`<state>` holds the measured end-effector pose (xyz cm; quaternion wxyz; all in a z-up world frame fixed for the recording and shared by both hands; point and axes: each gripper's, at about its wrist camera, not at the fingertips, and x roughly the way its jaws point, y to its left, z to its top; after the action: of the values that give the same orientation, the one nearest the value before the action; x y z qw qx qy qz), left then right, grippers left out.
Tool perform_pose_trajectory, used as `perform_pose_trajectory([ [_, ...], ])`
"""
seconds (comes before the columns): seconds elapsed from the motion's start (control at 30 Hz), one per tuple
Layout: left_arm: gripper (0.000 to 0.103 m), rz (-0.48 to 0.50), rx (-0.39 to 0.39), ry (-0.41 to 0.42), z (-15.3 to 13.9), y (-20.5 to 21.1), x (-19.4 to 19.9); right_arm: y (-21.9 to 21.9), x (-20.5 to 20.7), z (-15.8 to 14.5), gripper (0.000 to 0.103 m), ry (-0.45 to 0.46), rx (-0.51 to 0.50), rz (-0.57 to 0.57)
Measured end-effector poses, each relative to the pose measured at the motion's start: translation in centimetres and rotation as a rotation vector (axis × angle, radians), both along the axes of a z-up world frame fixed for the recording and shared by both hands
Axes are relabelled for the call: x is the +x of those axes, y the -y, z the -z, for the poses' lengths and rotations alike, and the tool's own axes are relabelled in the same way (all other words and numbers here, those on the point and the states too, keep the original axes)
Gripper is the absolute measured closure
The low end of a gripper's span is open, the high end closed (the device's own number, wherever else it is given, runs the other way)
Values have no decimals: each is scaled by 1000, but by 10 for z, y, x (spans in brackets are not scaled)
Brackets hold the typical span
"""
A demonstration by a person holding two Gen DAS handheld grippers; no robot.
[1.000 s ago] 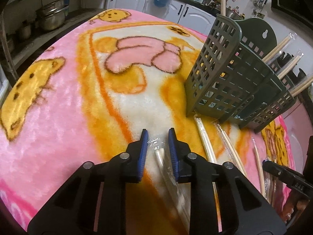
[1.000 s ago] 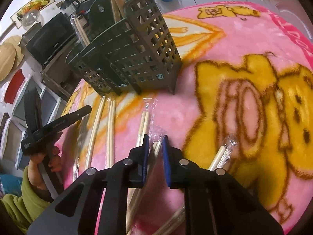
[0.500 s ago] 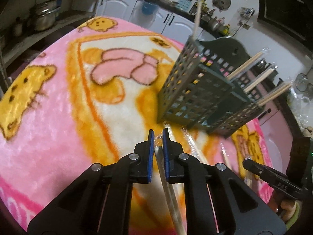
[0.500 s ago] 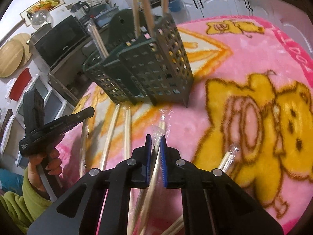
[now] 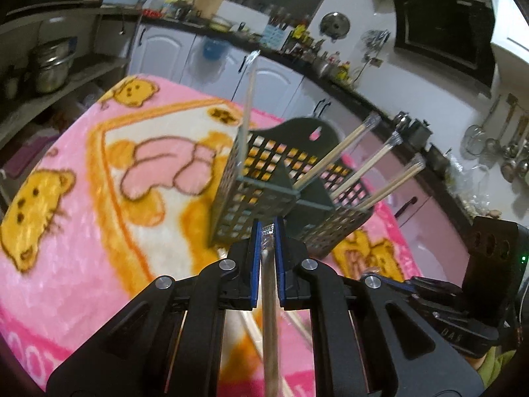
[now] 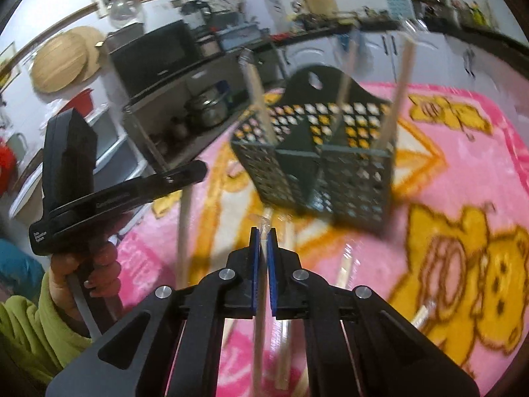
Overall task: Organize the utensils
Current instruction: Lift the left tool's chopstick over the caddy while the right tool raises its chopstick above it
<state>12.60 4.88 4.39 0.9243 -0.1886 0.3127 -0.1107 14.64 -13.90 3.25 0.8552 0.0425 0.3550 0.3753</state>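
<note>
A dark green perforated utensil caddy [image 5: 264, 185] stands on a pink cartoon blanket [image 5: 82, 231]; it also shows in the right wrist view [image 6: 324, 162]. Several wrapped chopstick pairs [image 5: 344, 147] stick up out of it. My left gripper [image 5: 266, 231] is shut on a wrapped chopstick pair [image 5: 269, 297], lifted off the blanket just before the caddy. My right gripper [image 6: 263, 236] is shut on another wrapped chopstick pair [image 6: 259, 314], also lifted, in front of the caddy. The left gripper shows in the right wrist view [image 6: 185, 178], holding its pair hanging down.
More wrapped chopsticks [image 6: 344, 268] lie on the blanket below my right gripper. Kitchen cabinets and a counter [image 5: 264, 76] run behind the table. A shelf with pots [image 6: 205, 109] stands at the left.
Both grippers closed on a chopstick pair each, then lifted them off the blanket and rose toward the caddy.
</note>
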Motion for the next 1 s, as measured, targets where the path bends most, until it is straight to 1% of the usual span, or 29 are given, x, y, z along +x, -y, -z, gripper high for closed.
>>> perform_pose_trajectory([
  [0.2, 99, 14, -17, 54, -19, 0, -5, -6, -6, -22, 98, 68, 20, -23],
  [0.47, 99, 26, -28, 106, -37, 2, -10, -2, -6, -44, 98, 130, 49, -9],
  [1.0, 100, 70, -31, 185, -69, 15, -7, 16, -7, -74, 98, 214, 95, 47],
])
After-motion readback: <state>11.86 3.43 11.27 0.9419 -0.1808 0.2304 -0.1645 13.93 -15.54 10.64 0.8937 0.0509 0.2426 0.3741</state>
